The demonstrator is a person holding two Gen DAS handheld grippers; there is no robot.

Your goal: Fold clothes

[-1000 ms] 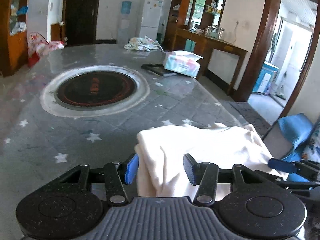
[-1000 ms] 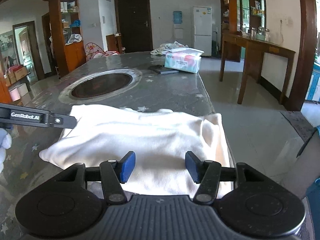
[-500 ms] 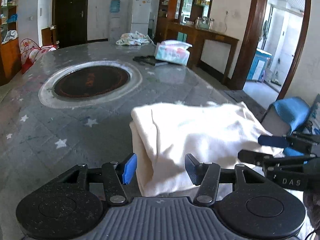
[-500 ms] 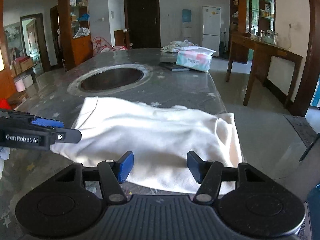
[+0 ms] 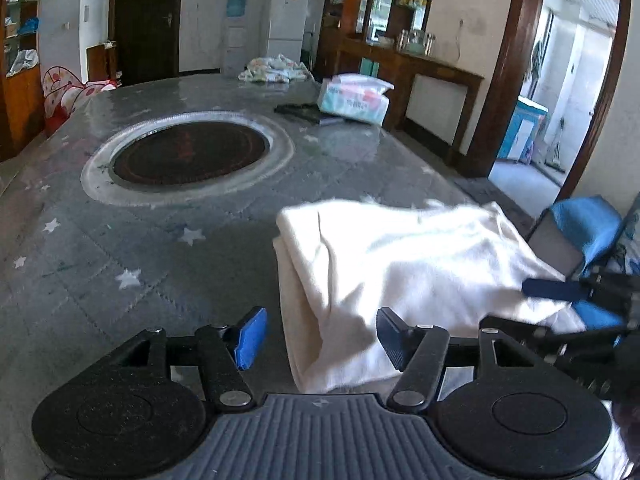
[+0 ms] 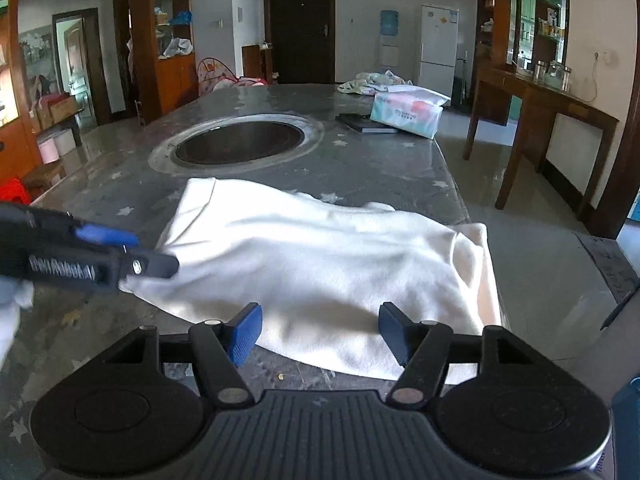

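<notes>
Left gripper [image 5: 318,336]: black speckled body, ribbed grey grip, round pivot discs, silver screws, blue ribbed pads. Right gripper [image 6: 320,334]: same build. White glove [image 6: 10,312].

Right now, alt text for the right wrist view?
Open right gripper hovers at the near edge of a folded cream garment on a grey star-patterned table. The left gripper reaches its left corner.

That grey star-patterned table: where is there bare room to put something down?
Bare patches on the grey star-patterned tabletop: between the round dark inset burner and the folded cream garment, and left of the garment. Crowded: the far end, with the tissue pack, black flat case and crumpled cloth.
</notes>
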